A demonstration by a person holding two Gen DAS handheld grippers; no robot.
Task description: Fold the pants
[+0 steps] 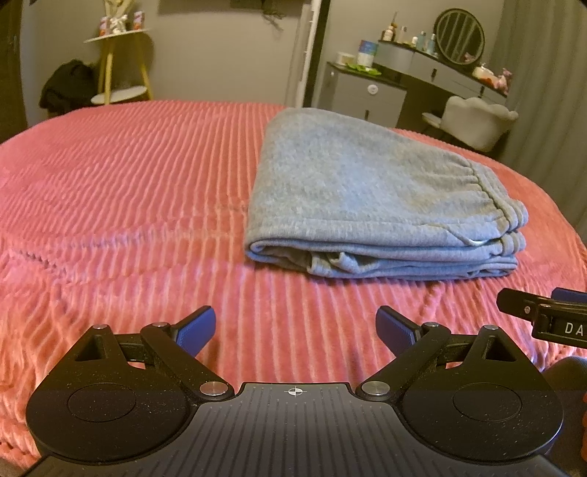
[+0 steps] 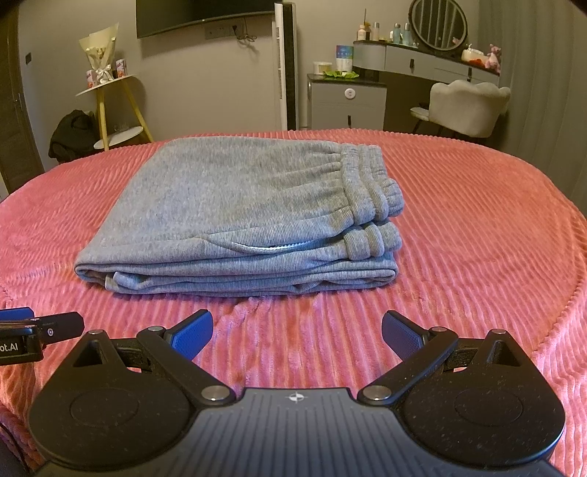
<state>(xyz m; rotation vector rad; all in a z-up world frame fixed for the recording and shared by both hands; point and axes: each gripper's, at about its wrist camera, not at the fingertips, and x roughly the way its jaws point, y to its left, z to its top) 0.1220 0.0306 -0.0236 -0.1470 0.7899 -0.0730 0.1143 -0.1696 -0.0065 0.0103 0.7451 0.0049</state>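
Note:
Grey sweatpants point(image 1: 370, 194) lie folded in a flat stack on the pink ribbed bedspread point(image 1: 128, 205), waistband to the right. They also show in the right wrist view point(image 2: 238, 216), straight ahead. My left gripper point(image 1: 295, 328) is open and empty, above the bedspread, short of the pants and to their left. My right gripper point(image 2: 297, 332) is open and empty, just in front of the stack's near edge. Each gripper's tip shows at the edge of the other's view.
Beyond the bed stand a yellow-legged side table point(image 2: 110, 106), a dark bag point(image 2: 71, 132) on the floor, a grey cabinet point(image 2: 345, 102), a vanity with a round mirror point(image 2: 438, 25), and a pale chair point(image 2: 466, 106). A curtain hangs on the right.

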